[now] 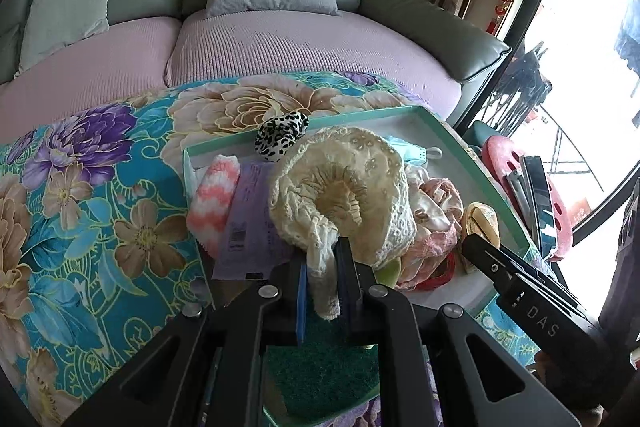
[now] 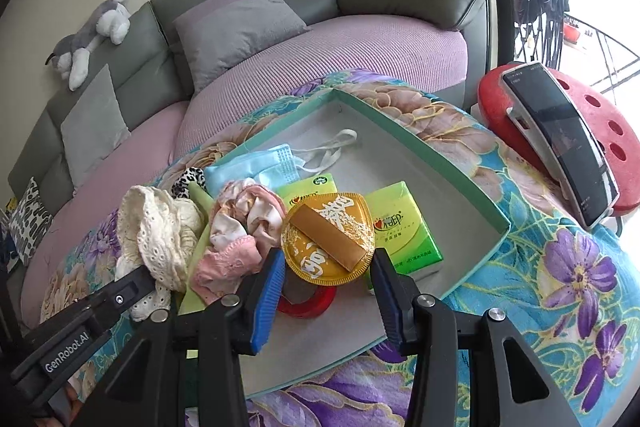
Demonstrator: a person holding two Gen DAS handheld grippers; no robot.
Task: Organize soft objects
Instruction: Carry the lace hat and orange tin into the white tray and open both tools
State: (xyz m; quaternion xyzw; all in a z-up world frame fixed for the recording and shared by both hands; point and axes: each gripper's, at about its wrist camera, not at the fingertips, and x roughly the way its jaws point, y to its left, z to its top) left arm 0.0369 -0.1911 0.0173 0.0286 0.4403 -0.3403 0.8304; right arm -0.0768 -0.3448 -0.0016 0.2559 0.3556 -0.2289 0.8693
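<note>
The left gripper (image 1: 322,267) pinches the cream lace hat's (image 1: 344,187) frill; lifting could drag the lavender packet (image 1: 250,215) over the teal tray's (image 1: 496,183) near edge. The right gripper (image 2: 326,269) hangs open.

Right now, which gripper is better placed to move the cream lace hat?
Left. The left gripper is already shut on the hat by its edge. The right gripper is open around the gold packet, off to the hat's side.

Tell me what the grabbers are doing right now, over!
Left gripper shut on cream lace hat. Right gripper open, straddling gold packet. Pink cloth crowds the tray.
</note>
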